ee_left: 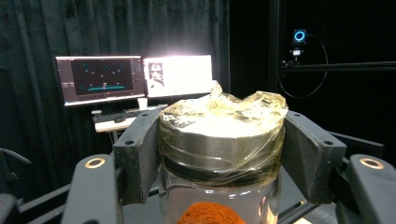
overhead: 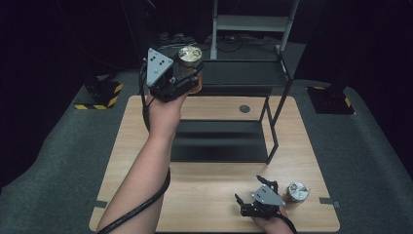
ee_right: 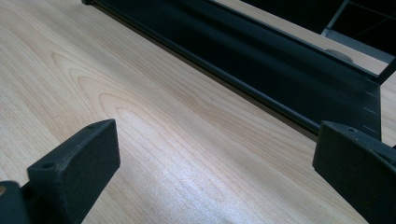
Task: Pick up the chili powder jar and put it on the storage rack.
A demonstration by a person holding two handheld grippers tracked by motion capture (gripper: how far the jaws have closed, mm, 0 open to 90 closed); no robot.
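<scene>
Glass jar, held [overhead: 191, 68]: upright between the jaws of the left gripper [overhead: 187, 75], raised above the far edge of the table [overhead: 209, 195], just in front of the upper shelf of the black rack [overhead: 243, 73].
Jar contents: reddish-orange powder low in the glass in the left gripper view [ee_left: 210, 213].
Jar top: metal lid under crinkled clear film [ee_left: 224, 116].
Left gripper state: clamped on the jar just below the lid, one pad on each side.
Second jar [overhead: 296, 191]: stands on the table at the near right, metal lid upward, long axis vertical.
Right gripper [overhead: 251, 195]: rests low at the near edge of the table, jaws spread wide with nothing between them; bare wood shows between the pads in the right gripper view.
Key relation: second jar sits just beside the right gripper, on its right, and well apart from the left gripper; the right hand is plainly the nearer.
Likely destination (judgement): a rack shelf, straight ahead of the held jar.
Hidden or unclear: the held jar's base is cut off in the left gripper view; its height above the shelf cannot be told; the second jar's contents are too small to read; the rack's lower shelf [overhead: 219, 141] is dark and hard to make out.
</scene>
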